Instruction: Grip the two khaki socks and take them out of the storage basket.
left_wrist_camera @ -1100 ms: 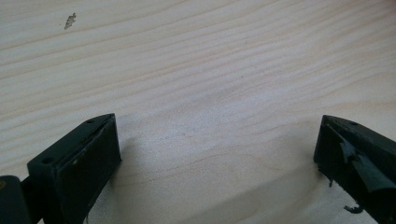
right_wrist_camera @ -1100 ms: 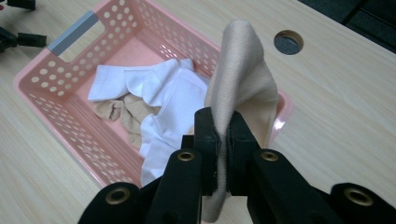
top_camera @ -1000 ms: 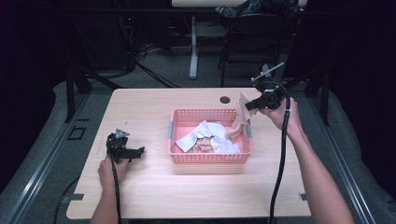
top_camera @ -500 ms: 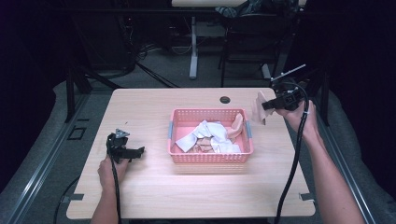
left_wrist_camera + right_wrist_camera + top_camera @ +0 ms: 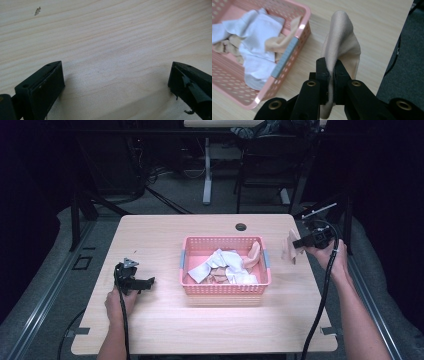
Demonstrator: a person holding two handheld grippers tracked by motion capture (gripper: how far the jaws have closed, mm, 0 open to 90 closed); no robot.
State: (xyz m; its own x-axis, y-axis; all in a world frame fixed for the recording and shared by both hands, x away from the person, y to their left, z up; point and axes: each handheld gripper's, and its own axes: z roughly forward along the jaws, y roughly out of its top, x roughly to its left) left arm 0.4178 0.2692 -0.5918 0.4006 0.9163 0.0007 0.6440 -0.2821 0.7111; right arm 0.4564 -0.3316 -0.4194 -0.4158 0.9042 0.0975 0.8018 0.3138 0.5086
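Hanging from the right claw, clamped tight, the beige sock dangles beside the basket.

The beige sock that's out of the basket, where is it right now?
The beige sock hangs pinched in the right gripper, over the table's right edge just right of the pink basket.

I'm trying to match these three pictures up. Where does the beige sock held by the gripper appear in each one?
High view: the beige sock hangs at the right, past the pink basket, pinched by the right gripper.
Left gripper view: bare wooden table, no sock.
Right gripper view: sock at centre, clamped between the jaws.
Shared landmark: the pink basket, left of the sock.
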